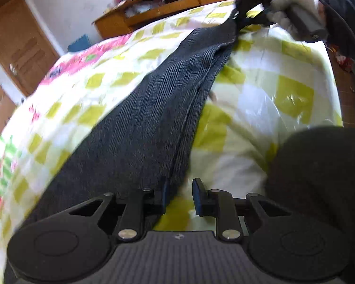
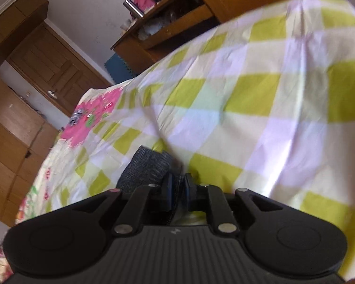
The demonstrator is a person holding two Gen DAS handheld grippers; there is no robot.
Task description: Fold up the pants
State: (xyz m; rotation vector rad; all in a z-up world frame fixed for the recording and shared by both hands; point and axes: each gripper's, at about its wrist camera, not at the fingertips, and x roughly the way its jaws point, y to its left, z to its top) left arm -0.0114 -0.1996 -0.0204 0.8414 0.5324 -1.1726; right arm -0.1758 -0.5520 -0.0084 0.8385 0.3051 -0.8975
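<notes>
Dark grey ribbed pants lie stretched in a long band across the checked bed sheet, from bottom left to top right. My left gripper stands open at their near end. The fabric's edge lies against the left finger, and bare sheet shows in the gap. At the far end a gloved hand holds my right gripper, which lifts the pants' tip off the bed. In the right wrist view the right gripper is shut on a bunched fold of the pants.
A wooden desk with a steel bottle stands beyond the bed. A wooden door and a blue mat lie to the left. A dark rounded shape, probably the person's clothing, fills the lower right. The bed's edge drops off at right.
</notes>
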